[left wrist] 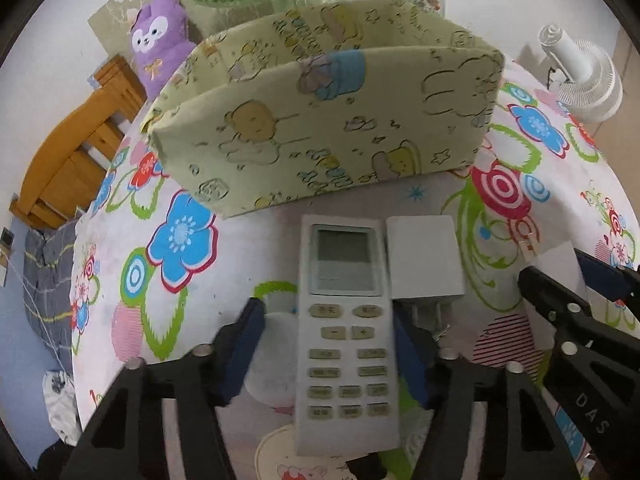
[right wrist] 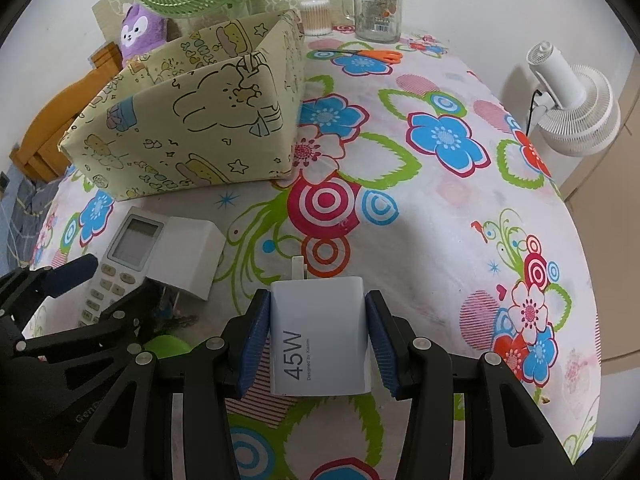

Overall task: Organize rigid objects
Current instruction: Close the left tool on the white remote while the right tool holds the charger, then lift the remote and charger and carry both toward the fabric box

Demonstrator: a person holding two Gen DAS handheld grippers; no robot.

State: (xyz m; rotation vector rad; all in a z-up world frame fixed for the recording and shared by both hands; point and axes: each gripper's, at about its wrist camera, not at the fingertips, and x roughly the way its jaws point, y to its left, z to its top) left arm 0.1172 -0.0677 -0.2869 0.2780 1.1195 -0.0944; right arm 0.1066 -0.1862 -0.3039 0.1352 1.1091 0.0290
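Left wrist view: the left gripper (left wrist: 324,354) has its blue pads (left wrist: 408,354) on either side of a white remote control (left wrist: 347,344). The right-hand pad touches the remote's edge, but a sliver of cloth shows between the left-hand pad and the other edge, so the fingers straddle it loosely and do not yet clamp it. The remote lies flat on the flowered tablecloth (left wrist: 184,240), near the table's front edge, screen end pointing at the box. Touching its right side lies a white plug adapter (left wrist: 426,262), prongs toward the gripper.

In the right wrist view the right gripper (right wrist: 318,340) is clamped on a white charger (right wrist: 318,332) marked 45W, pads flat on its two side faces, prongs pointing away. Whether it rests on the cloth or is lifted just off it I cannot tell.

Further back, toward the table's far left corner, stands an open box (right wrist: 188,132) wrapped in pale cartoon paper, likely where these things belong. A glass jar (right wrist: 377,6), cotton swabs (right wrist: 316,16) and orange scissors (right wrist: 374,55) sit along the far edge.

The remote looks like a light, stiff plastic shell, smooth and a bit slippery. Gripping across its narrow width on the long side edges, near the middle, should keep it from tipping. The charger is dense for its size, rigid, with glossy sides, so a square, firm pinch suits it; neither seems fragile.
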